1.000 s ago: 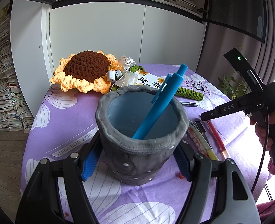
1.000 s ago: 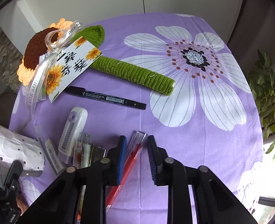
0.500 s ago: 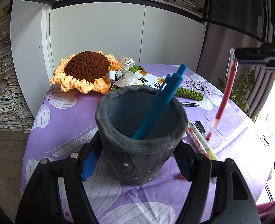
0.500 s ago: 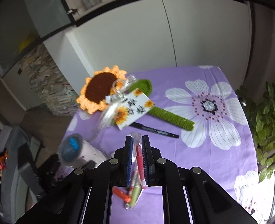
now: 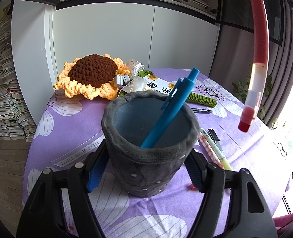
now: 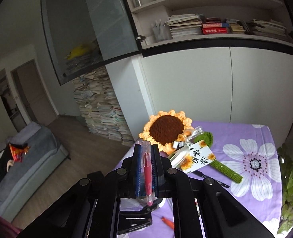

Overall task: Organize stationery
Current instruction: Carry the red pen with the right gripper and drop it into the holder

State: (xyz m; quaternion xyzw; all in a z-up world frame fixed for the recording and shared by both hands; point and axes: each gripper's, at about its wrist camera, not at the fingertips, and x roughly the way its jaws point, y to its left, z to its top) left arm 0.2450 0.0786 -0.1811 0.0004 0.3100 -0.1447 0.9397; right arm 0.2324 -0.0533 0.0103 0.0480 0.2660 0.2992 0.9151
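Since half a second ago the translucent red gel pen (image 5: pixel 257 59), clamped in the closed right gripper (image 6: pixel 146 170), has risen to the frame's upper right. The left gripper (image 5: pixel 146 170) squeezes the grey plush pen cup (image 5: pixel 148 150) at centre. Align its tip over the opening before lowering.

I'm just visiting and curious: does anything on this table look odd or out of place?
Yes. A big crocheted yarn sunflower with a green stem lies among the pens, hardly stationery. A small loose red piece also sits on the purple cloth beside the grey pen pot.
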